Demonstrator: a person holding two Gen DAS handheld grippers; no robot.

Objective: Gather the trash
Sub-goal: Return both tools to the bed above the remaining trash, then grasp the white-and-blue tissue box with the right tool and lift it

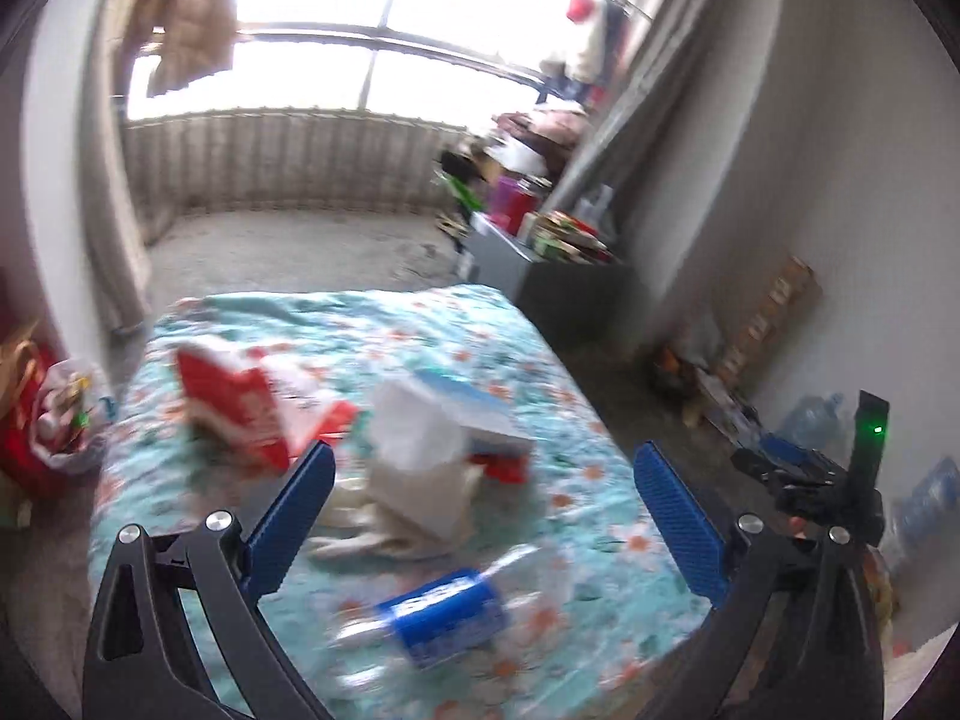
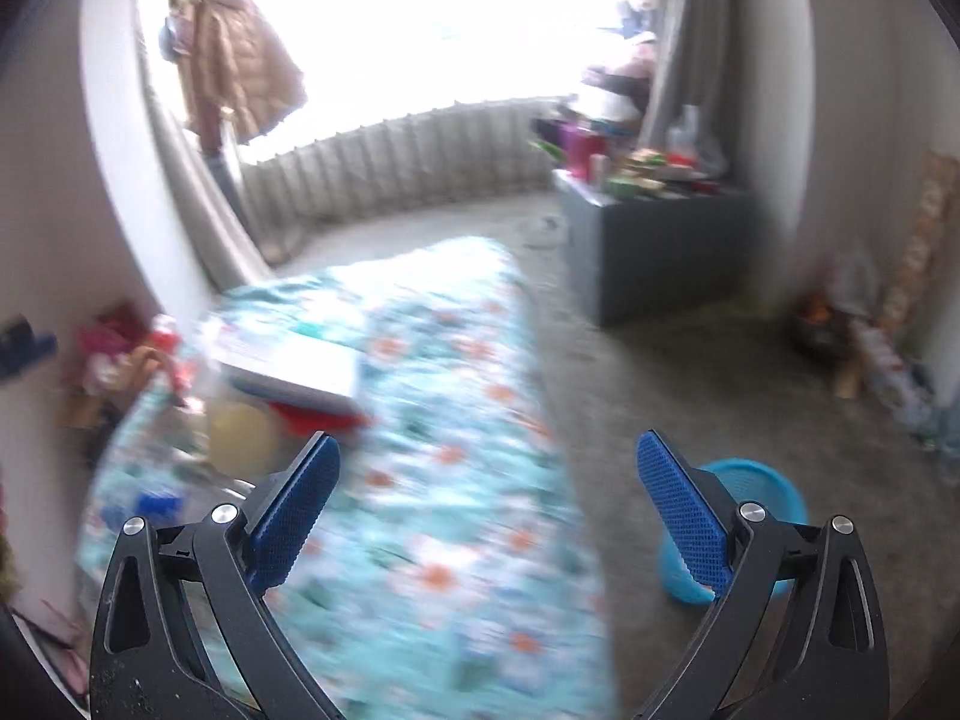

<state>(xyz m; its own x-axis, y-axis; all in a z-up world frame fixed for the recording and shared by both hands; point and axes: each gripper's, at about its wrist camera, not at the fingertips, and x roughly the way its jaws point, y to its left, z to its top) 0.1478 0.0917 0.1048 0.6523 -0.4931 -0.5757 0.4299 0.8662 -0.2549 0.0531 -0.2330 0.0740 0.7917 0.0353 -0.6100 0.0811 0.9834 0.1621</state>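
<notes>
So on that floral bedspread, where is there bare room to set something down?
The floral bedspread lies bare along its right side, between the flat white box and the edge nearest the blue bin. The far end behind the red carton is bare too. It is crowded mid-left: carton, crumpled tissue, box and the blue-labelled bottle.

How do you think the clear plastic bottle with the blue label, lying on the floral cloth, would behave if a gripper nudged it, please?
The clear plastic bottle with the blue label lies on its side, so it would probably roll on the floral cloth. It looks see-through and seemingly empty, so likely light. Its thin walls may dent if the left gripper squeezes hard.
</notes>
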